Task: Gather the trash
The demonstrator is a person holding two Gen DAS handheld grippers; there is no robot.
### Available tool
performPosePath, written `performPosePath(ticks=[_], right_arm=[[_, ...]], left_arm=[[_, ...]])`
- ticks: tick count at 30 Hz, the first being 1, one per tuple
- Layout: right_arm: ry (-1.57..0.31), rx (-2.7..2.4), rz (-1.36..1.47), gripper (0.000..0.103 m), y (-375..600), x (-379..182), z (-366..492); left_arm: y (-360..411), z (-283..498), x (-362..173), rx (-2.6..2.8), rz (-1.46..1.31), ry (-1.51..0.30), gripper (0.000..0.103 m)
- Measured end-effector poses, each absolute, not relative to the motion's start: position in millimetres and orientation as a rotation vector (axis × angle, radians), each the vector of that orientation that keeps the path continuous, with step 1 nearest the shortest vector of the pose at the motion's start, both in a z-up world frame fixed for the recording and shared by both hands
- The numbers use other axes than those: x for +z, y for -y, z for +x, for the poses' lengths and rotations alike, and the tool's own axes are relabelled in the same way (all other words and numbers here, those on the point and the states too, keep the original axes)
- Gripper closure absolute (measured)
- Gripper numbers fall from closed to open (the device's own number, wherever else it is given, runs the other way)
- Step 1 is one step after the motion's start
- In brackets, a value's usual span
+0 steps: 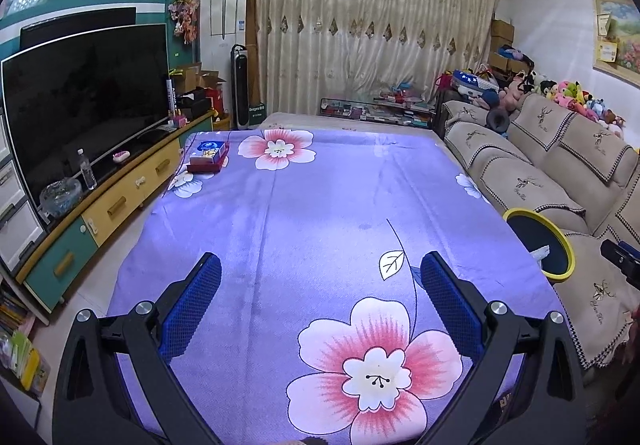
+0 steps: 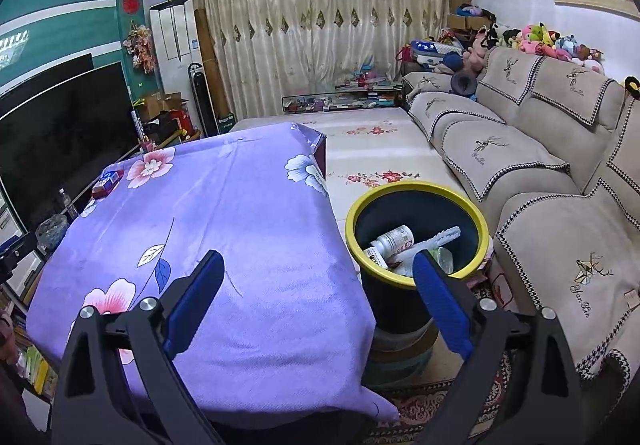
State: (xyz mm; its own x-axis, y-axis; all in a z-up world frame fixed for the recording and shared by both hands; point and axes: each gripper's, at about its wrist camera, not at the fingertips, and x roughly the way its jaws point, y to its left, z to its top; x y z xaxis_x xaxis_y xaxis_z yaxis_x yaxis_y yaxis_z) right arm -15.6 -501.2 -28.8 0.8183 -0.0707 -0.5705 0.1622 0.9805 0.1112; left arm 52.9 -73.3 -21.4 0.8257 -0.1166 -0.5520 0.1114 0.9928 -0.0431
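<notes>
The left gripper points forward and tilts downward; its two fingers stand wide apart, blue textured pads facing inward, nothing between them; the black linkage arms with silver bolts spread out below; the right gripper likewise tilts downward; its fingers are spread about as wide as they go, gripping nothing; its blue pads face each other across an empty gap; in the left wrist view a dark part of the other device shows at the right edge.
</notes>
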Motion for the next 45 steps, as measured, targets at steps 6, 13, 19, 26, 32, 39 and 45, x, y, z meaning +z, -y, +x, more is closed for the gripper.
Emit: performPosePath(ticks=[6, 13, 19, 26, 32, 39, 45], right_arm=[[-0.601, -0.121, 0.158, 0.012, 501.6, -28.0, -16.0], [-0.600, -0.121, 0.159, 0.012, 501.6, -27.6, -15.7], [-0.606, -0.120, 0.161, 0.012, 502.3, -28.5, -14.5], [-0.607, -0.121, 0.162, 0.012, 502.4, -29.1, -13.8], [-0.609, -0.120, 0.164, 0.012, 502.6, -30.6, -12.5], [-0.609, -0.119, 0.164, 0.012, 502.8, -30.5, -12.6], [-0.612, -0.118, 0.165, 0.012, 502.5, -33.3, -10.6]], left_arm=[[75.0, 51.8, -18.1, -0.125, -0.005, -0.585, 0.005], [76.8, 50.4, -15.8, -0.130, 0.001, -0.586, 0.005], [77.2, 51.0, -14.7, -0.132, 0.007, -0.586, 0.005], [77.6, 52.6, -13.6, -0.139, 0.008, -0.589, 0.005], [77.6, 53.8, -15.0, -0.141, 0.009, -0.595, 0.005], [78.0, 55.4, -15.9, -0.144, 0.014, -0.597, 0.005], [78.3, 56.2, -16.5, -0.145, 0.017, -0.601, 0.005]])
